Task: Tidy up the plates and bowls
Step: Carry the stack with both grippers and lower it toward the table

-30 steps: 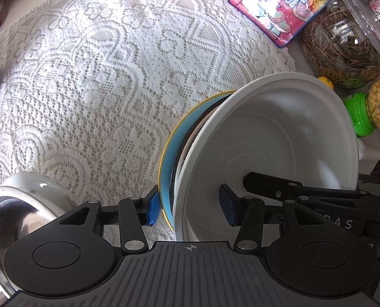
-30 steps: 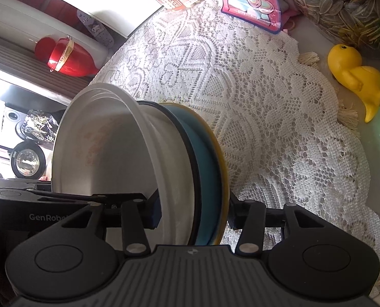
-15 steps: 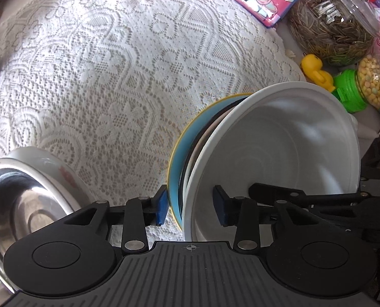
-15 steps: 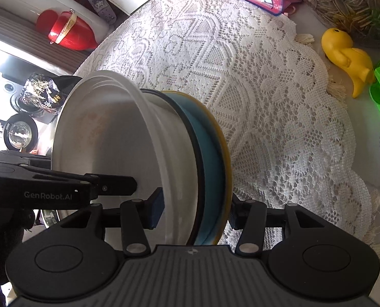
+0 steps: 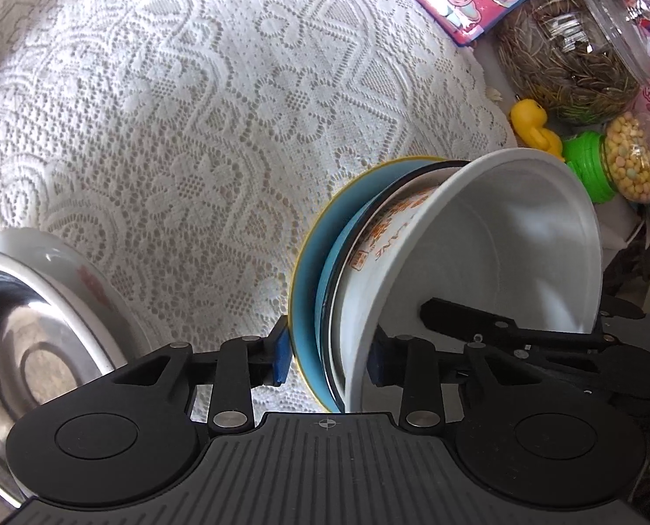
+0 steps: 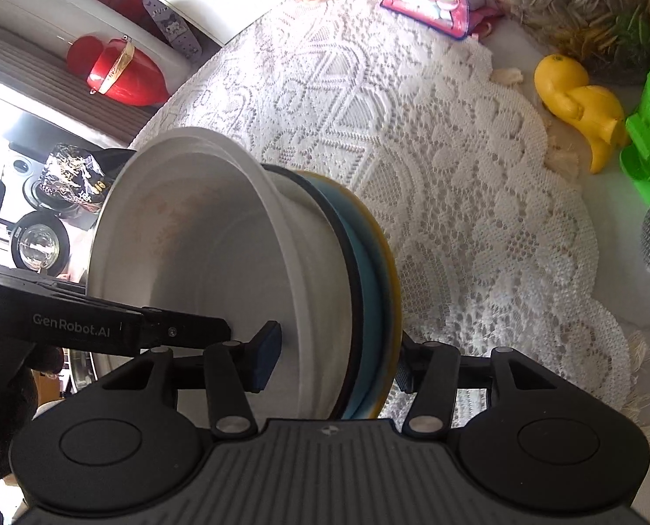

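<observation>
the stack is the thing to steer by: a white bowl [image 5: 491, 262] nested against a blue plate [image 5: 312, 288] with a yellow rim, a dark-edged dish wedged between them, all tipped on edge above the lace cloth [image 5: 193, 109] on the bench.

the left claw [image 5: 329, 356] straddles the near edge of that stack. its jaws are closing, one blue pad against the back of the blue plate and the other inside the white bowl; they look to be touching or very nearly so.

the right claw [image 6: 331, 358] straddles the same stack from the other side. its jaws are opening, and in the right wrist view the pad inside the bowl appears to stand just clear of the wall, so this grip seems to be letting go. the far pad is hidden behind the plate.

so the nesting of these pieces looks done, and the stack seems to be passing from right claw to left while off the cloth. what is left, by my reading: set the stack down flat, and deal with the steel bowl [image 5: 32, 341], which sits alone to the left of the stack. a yellow duck toy [image 6: 578, 105] and the jars beyond the stack are not part of the job.
</observation>
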### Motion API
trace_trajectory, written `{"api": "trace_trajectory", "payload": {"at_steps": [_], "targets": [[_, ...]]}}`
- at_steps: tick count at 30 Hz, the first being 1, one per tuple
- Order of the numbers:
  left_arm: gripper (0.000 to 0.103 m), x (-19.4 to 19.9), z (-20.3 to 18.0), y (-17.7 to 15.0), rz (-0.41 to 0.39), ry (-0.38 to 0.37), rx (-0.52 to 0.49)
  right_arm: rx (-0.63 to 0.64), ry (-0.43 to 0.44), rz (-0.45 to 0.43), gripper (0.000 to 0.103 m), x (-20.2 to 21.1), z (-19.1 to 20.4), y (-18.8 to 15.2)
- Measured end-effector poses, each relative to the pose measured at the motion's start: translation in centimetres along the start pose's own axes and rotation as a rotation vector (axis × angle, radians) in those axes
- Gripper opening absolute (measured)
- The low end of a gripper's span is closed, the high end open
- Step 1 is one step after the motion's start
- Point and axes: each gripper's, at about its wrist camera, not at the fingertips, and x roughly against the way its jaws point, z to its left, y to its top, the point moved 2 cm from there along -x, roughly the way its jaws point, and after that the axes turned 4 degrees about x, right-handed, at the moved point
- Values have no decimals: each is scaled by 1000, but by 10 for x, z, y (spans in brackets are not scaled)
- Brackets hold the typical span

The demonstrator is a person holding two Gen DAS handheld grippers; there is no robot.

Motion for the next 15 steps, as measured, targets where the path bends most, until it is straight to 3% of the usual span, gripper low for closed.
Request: {"api": "trace_trajectory", "payload": {"at_steps": [4,10,15], "targets": [[34,3,9,0,20,-57,43,64,-83,-110,53,22,6,7],[39,7,-5,-2,-34,5,-6,41,-89,-37,55,0,3,4],[44,-2,-8,-1,-46,40,-19,-50,-5,4,52,-10,-3,9]]}}
